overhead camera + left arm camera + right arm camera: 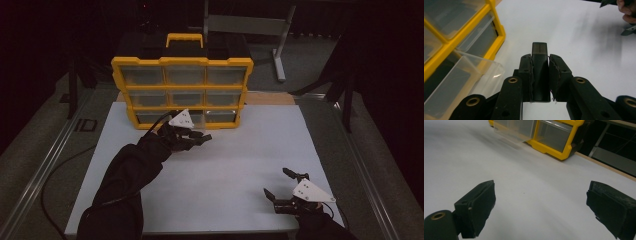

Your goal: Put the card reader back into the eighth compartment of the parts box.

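So the left gripper (540, 75) is clamped on a small dark block (539, 72), pinched by its two long flat sides with the squared-off end poking out past the pads. It's held up off the white counter (240, 165), just in front of the bottom row of the yellow organizer (182, 92), right next to a clear drawer (469, 82) that's pulled out. My guess is the block either belongs in that drawer or came from it.

The block looks like hard smooth plastic, so stiff and probably light, nothing fragile about it. Smooth sides could slip though, and the pads look a bit ragged, so the flat-side pinch seems like the right call. I'd keep it seated deep between the pads rather than out at the tips.

The clear drawer looks thin and flimsy, so I'd go easy around its walls.

The right gripper (286, 185) sits low over the near right of the counter, jaws spread wide, nothing in them.
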The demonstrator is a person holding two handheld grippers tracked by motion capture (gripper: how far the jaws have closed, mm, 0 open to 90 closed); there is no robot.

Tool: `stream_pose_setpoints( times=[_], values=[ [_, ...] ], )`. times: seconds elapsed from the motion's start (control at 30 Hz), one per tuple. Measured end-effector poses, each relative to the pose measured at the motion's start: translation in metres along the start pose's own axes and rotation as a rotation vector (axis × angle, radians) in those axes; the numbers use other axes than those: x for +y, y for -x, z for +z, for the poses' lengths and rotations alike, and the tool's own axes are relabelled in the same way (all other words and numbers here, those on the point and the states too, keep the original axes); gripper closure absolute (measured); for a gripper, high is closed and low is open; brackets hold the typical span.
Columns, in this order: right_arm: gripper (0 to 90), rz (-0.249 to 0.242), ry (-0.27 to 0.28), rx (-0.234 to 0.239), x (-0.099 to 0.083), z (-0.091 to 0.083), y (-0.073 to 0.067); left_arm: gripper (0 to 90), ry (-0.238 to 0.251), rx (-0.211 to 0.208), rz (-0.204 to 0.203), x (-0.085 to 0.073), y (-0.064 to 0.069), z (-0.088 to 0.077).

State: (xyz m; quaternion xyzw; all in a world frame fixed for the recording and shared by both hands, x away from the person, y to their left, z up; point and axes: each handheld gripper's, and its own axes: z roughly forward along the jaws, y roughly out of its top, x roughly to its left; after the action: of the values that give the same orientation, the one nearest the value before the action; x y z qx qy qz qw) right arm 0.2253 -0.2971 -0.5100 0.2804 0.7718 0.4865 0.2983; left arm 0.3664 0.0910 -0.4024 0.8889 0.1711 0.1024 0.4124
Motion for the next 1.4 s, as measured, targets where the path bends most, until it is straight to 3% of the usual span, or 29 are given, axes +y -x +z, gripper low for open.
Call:
stream_pose_setpoints(
  times=[0.73, 1.03, 1.4],
  values=[
    [8.4, 0.001, 0.0, 0.001, 0.0, 0.0, 0.0, 74.2, 0.032, 0.08, -0.041, 0.007, -0.016, -0.021],
    [8.3, 0.0, 0.0, 0.001, 0.0, 0.0, 0.0, 74.2, 0.036, 0.147, -0.079, 0.003, -0.028, -0.03],
    [8.3, 0.012, 0.003, -0.001, 0.0, 0.0, 0.0, 74.1, 0.055, 0.201, -0.118, 0.0, -0.041, -0.034]
  ],
)
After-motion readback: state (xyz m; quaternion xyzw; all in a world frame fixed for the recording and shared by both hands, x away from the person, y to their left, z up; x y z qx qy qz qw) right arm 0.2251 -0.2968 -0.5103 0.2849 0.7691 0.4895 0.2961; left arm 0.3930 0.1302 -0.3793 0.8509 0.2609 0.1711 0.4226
